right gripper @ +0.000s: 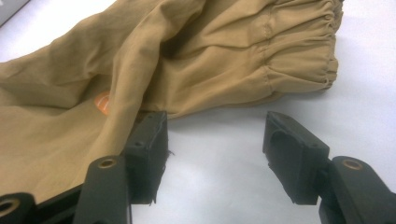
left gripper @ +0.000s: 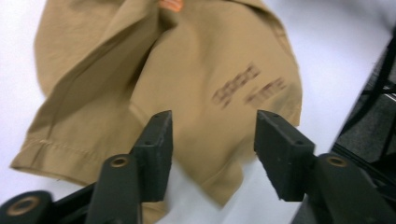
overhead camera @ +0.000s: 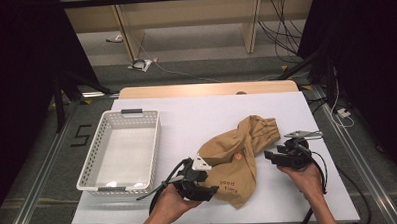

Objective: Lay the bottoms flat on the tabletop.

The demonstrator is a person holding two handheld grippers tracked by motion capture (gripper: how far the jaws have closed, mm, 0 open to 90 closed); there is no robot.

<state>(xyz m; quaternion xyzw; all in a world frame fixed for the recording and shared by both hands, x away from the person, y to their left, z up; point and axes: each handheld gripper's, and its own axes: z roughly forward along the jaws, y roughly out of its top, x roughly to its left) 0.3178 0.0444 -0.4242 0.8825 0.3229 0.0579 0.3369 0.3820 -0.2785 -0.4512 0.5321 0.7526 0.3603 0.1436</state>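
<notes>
Tan garment (overhead camera: 240, 153) lies frame centre; left gripper (left gripper: 212, 140) & right gripper (right gripper: 215, 144) jaws both spread, pinching nothing.

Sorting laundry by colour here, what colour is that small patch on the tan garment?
Orange patch on the tan garment, clearest in the right gripper view.

On the tabletop (overhead camera: 186, 117): basket (overhead camera: 100, 153) toward the left edge, running front to back, nothing in it. Right of it, well apart, crumpled shorts (overhead camera: 238, 153) lying slantwise, waistband end toward the far right, printed leg end toward the near edge. Left gripper (overhead camera: 201, 184) at the near-left side of the shorts, just beside the printed leg. Right gripper (overhead camera: 273, 157) just right of the shorts, before the waistband, over bare tabletop.
</notes>
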